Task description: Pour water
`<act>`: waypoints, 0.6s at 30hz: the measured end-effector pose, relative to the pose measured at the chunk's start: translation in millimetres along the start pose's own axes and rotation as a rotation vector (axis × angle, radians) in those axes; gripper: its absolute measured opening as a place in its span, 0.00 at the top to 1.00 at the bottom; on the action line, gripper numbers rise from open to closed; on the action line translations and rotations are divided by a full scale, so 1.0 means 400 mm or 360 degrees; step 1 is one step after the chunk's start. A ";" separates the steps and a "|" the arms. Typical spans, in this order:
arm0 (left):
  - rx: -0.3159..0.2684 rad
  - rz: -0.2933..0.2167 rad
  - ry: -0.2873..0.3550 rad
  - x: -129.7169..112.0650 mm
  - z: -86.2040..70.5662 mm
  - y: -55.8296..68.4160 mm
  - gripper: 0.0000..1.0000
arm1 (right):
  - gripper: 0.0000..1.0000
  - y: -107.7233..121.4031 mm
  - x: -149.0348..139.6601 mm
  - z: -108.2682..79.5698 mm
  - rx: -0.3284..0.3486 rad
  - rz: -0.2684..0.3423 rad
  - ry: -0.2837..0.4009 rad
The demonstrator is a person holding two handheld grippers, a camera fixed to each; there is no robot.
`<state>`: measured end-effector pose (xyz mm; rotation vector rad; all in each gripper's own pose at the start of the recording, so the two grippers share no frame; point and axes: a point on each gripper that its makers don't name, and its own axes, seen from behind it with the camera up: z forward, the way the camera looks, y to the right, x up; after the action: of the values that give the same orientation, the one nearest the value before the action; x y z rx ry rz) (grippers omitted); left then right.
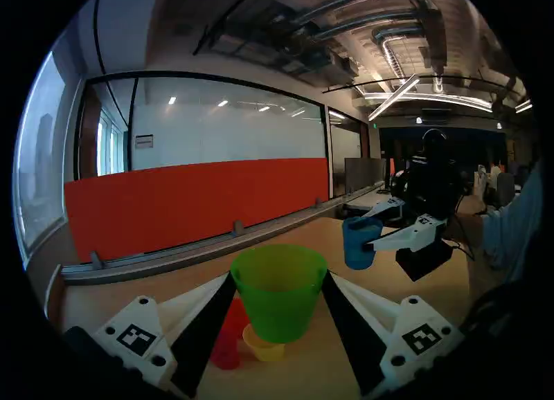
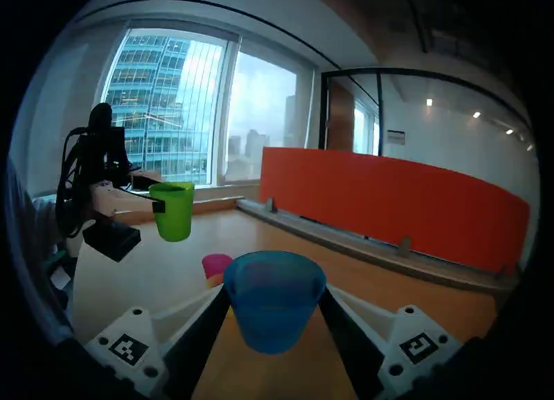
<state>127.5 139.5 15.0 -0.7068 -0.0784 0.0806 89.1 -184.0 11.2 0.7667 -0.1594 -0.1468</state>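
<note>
Smooth wood tabletop (image 1: 298,232) underlies tapered green cup (image 1: 279,296), blue cup (image 2: 274,300).

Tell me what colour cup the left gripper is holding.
Green. The cup in the left gripper shows best in the left gripper view.

We see a green cup (image 1: 279,300) of smooth, slightly translucent plastic with a soft sheen, and a blue cup (image 2: 275,300) of the same kind of plastic. The left gripper (image 1: 279,278) and the right gripper (image 2: 275,291) have jaws of matt white plastic with dull black inner faces. The bench (image 2: 388,275) looks like smooth, pale wood with a faint gloss. Behind it stands a matt orange-red panel (image 1: 194,199) under glossy, reflective glass (image 1: 228,123).
</note>
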 end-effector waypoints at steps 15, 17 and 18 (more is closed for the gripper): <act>-0.0018 -0.0012 -0.0002 -0.013 0.000 0.004 0.13 | 0.10 -0.003 0.079 0.010 0.0030 -0.0063 0.0086; -0.0026 -0.0013 0.0000 -0.016 0.002 0.011 0.13 | 0.10 -0.003 0.088 0.010 0.0032 -0.0078 0.0090; -0.0029 -0.0013 0.0001 -0.017 0.003 0.014 0.12 | 0.10 -0.003 0.092 0.011 0.0033 -0.0085 0.0091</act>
<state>120.4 143.8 11.7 -0.7249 -0.0817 0.0717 124.3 -194.9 16.6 0.7951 -0.0861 -0.1737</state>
